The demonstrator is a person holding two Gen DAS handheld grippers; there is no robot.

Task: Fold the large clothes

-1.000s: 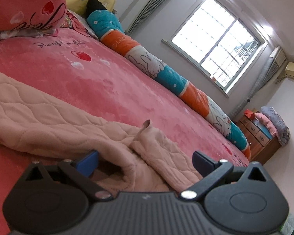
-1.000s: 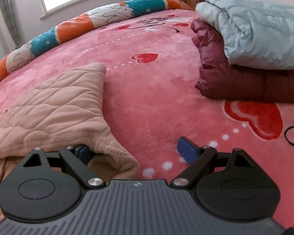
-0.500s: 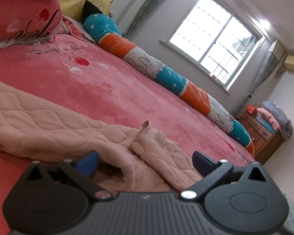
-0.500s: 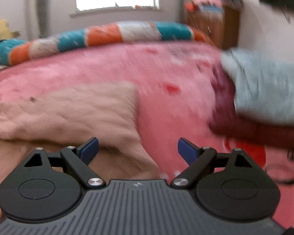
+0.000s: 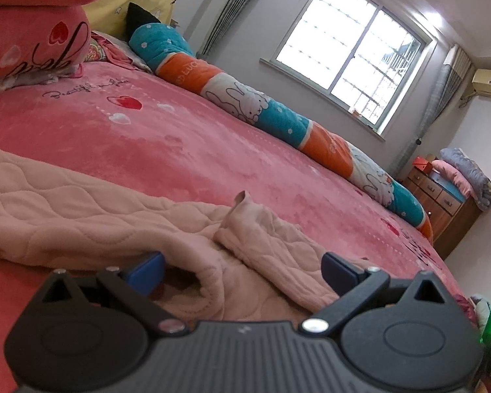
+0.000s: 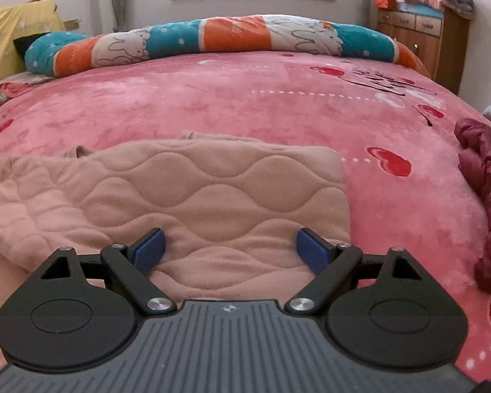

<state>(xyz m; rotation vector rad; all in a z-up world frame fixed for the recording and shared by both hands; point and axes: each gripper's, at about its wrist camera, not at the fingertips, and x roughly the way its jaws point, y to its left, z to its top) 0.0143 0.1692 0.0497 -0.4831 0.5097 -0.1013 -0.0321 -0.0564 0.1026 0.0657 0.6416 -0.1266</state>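
- Quilted pink garment (image 6: 212, 190) lies on the bed (image 6: 245, 98), soft, floppy, probably light.
- Right gripper (image 6: 229, 250) spread wide, folded panel between fingers.
- Left gripper (image 5: 242, 270) spread wide; take the cuff edge between fingers.

Your light is daylight from the window (image 5: 353, 62), which blows out to white in both views. It falls soft and even on the bedspread (image 6: 245, 98), with only faint shadows under the quilted garment (image 6: 212, 196). Both frames are sharp; fisheye bends the edges and darkens the corners
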